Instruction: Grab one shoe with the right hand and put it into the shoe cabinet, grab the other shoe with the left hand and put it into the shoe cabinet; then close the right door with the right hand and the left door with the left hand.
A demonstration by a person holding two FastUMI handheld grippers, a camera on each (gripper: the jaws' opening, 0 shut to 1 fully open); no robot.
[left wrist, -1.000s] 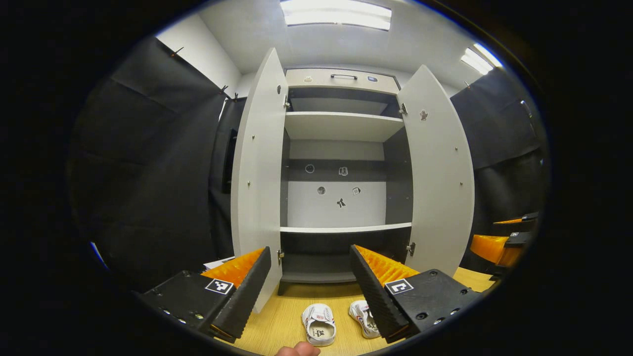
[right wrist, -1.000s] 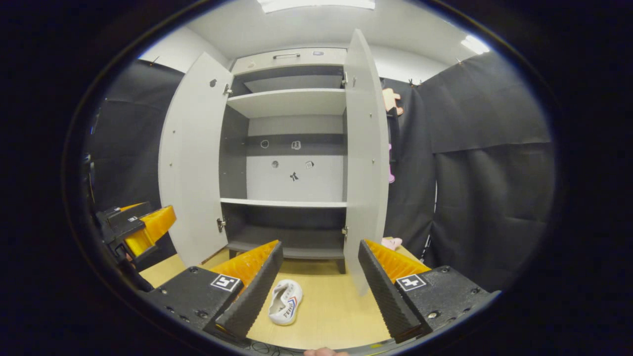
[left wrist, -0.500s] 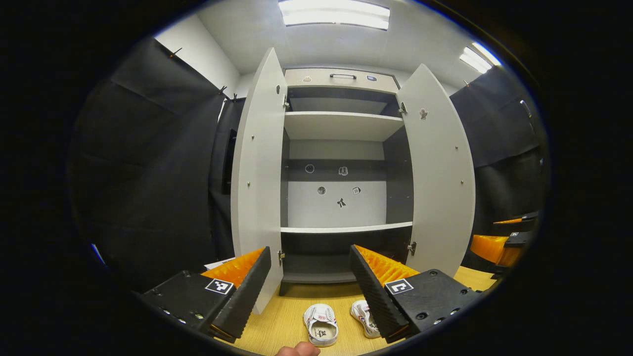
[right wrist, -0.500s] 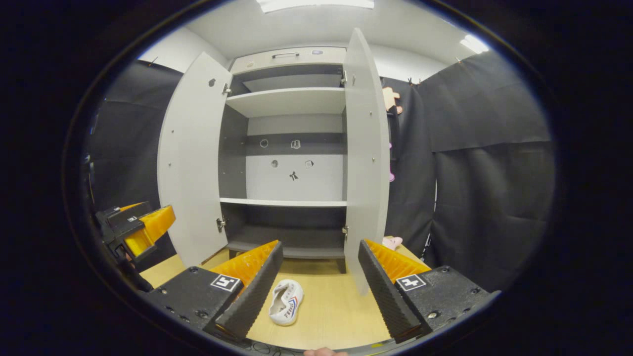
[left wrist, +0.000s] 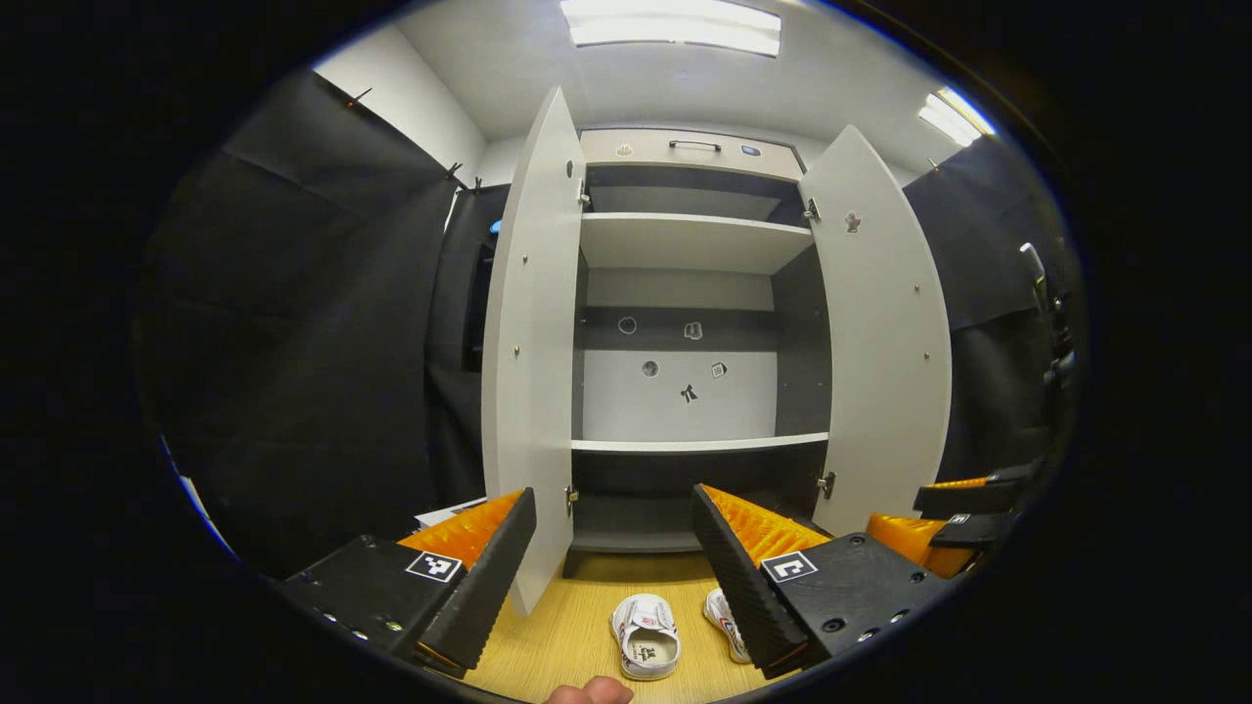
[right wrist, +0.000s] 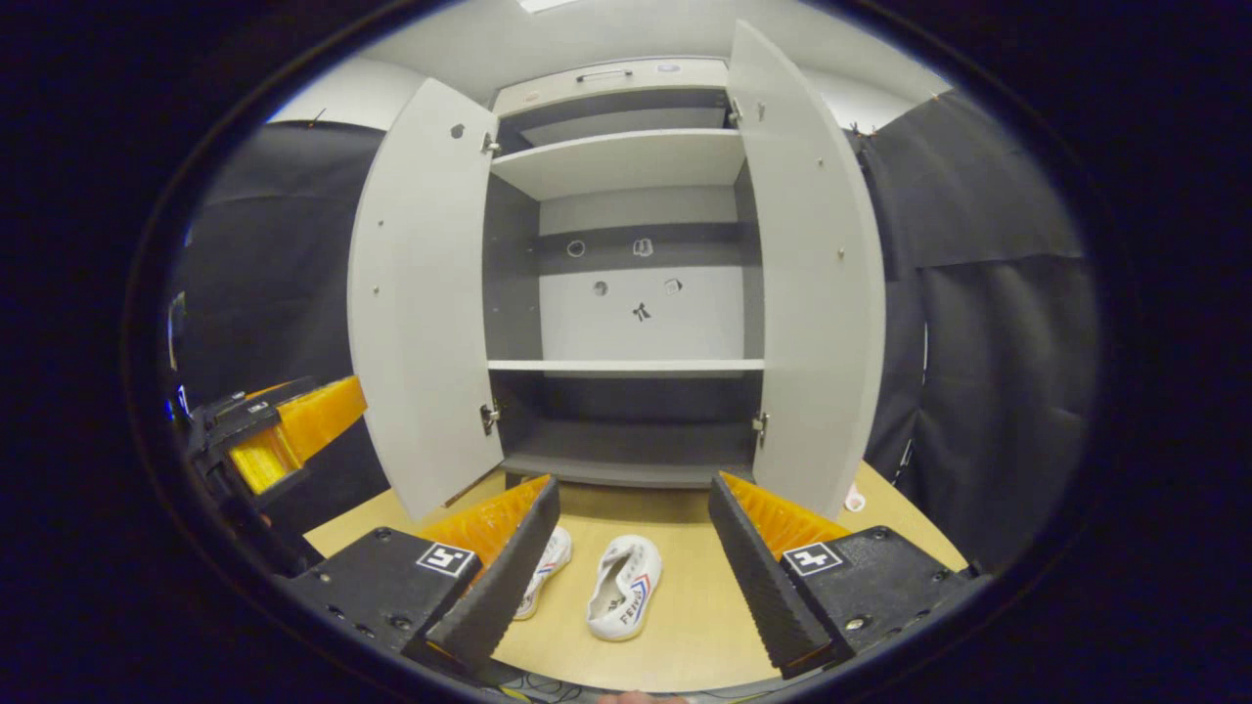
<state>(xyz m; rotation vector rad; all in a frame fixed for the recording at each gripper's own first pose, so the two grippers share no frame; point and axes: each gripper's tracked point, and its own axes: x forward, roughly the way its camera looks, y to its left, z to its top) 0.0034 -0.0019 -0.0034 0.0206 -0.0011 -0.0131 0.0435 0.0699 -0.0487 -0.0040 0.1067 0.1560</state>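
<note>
With both tools spread and empty, the right tool was best lowered squarely over the nearer shoe before being clenched across its sides.

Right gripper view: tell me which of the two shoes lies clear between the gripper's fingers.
The right-hand shoe, fully visible in the gap. The other shoe is partly hidden behind the gripper's left finger.

Two white shoes: one, one. One shoe cabinet. Two open doors: left, right. Two grippers: left, right.
</note>
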